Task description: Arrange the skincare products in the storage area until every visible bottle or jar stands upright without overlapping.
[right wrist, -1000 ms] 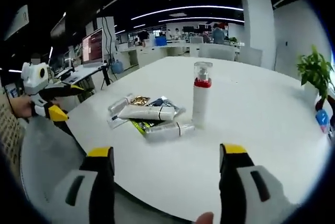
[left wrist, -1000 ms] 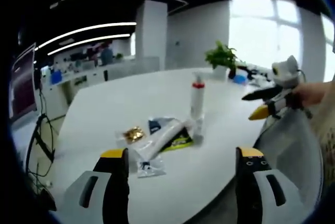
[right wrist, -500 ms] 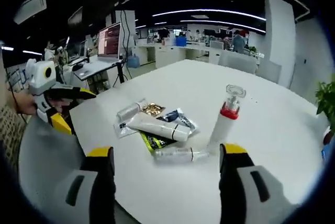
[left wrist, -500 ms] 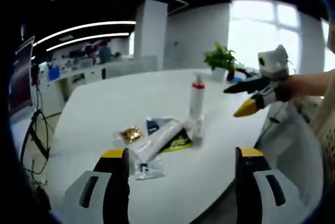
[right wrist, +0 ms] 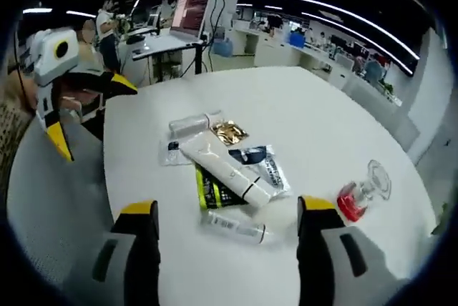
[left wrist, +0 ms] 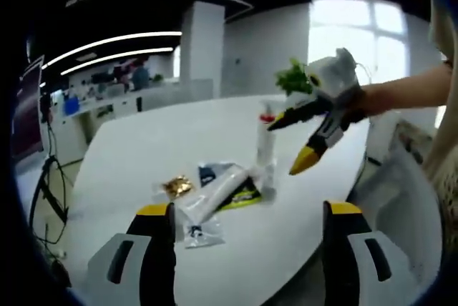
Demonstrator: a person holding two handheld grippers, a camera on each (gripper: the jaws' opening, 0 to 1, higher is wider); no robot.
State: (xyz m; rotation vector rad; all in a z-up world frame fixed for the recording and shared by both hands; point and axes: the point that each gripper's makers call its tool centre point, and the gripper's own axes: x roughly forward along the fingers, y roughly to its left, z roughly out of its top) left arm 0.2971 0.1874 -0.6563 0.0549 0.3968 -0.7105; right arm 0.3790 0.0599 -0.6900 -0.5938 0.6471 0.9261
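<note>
On the white round table (right wrist: 308,113) lies a pile of skincare items. A white tube (right wrist: 225,170) (left wrist: 215,195) rests across flat sachets: gold (right wrist: 230,132), dark blue (right wrist: 261,163), black-and-yellow (right wrist: 207,188). One small clear bottle (right wrist: 232,226) lies on its side; another (right wrist: 189,126) lies at the far edge of the pile. A pump bottle with a red collar (left wrist: 266,141) (right wrist: 361,195) stands upright beside them. My right gripper (right wrist: 227,206) (left wrist: 286,145) hovers open above the pile, close to the pump bottle. My left gripper (left wrist: 249,209) (right wrist: 93,116) is open and held back at the table's edge.
A grey chair (right wrist: 43,199) stands at the table's edge under the left gripper. A potted plant (left wrist: 290,77) sits at the table's far side. Desks with monitors (right wrist: 189,9) fill the room behind. A person's forearm (left wrist: 401,95) reaches in from the right.
The right gripper has swung in over the table to near the pump bottle, and its view now tilts down onto the pile. The left gripper has barely moved. Nothing was grasped.
</note>
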